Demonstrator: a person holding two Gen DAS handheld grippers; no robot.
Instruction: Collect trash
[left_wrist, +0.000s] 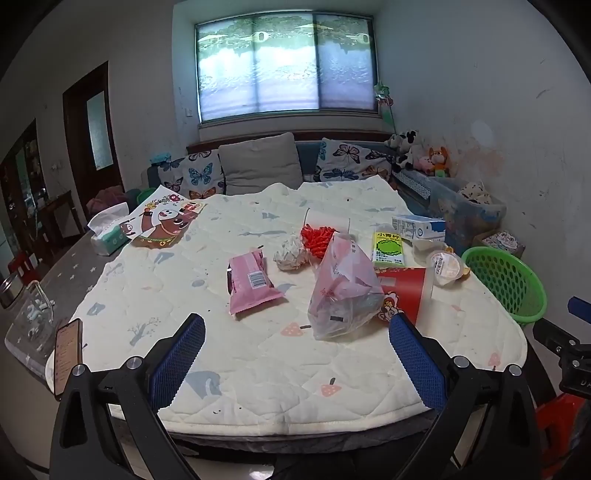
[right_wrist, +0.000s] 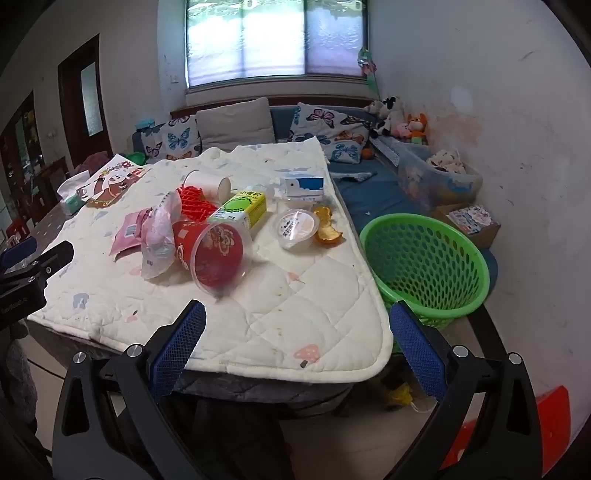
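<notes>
Green plastic basket (right_wrist: 424, 266) sits off the right edge of the desk (right_wrist: 288, 314), empty as far as visible. Desk is covered by a white quilted pad with small prints.

Trash is scattered mid-desk: red cup in a clear plastic cup (right_wrist: 216, 254) lying on its side, crumpled clear plastic bag (left_wrist: 341, 291) just left of it, pink wrapper (left_wrist: 249, 282) further left, crumpled paper ball (left_wrist: 291, 254), red-orange plastic mesh piece (left_wrist: 317, 238), white paper cup (right_wrist: 208, 184) tipped over, yellow-green drink carton (right_wrist: 242, 212), blue-white carton (right_wrist: 303, 186), clear jelly cup (right_wrist: 295, 229) with orange peel (right_wrist: 327, 225) touching its right side.

Tissue pack (left_wrist: 107, 230) and cartoon cutout (left_wrist: 162, 219) at far left of desk. Phone (left_wrist: 67, 356) on the near left edge.

Left gripper (left_wrist: 295, 363) hovers over the near desk edge, jaws spread wide, nothing between them. Right gripper (right_wrist: 297, 350) hovers at the near right corner, jaws spread wide, also empty, basket just beyond its right finger.
</notes>
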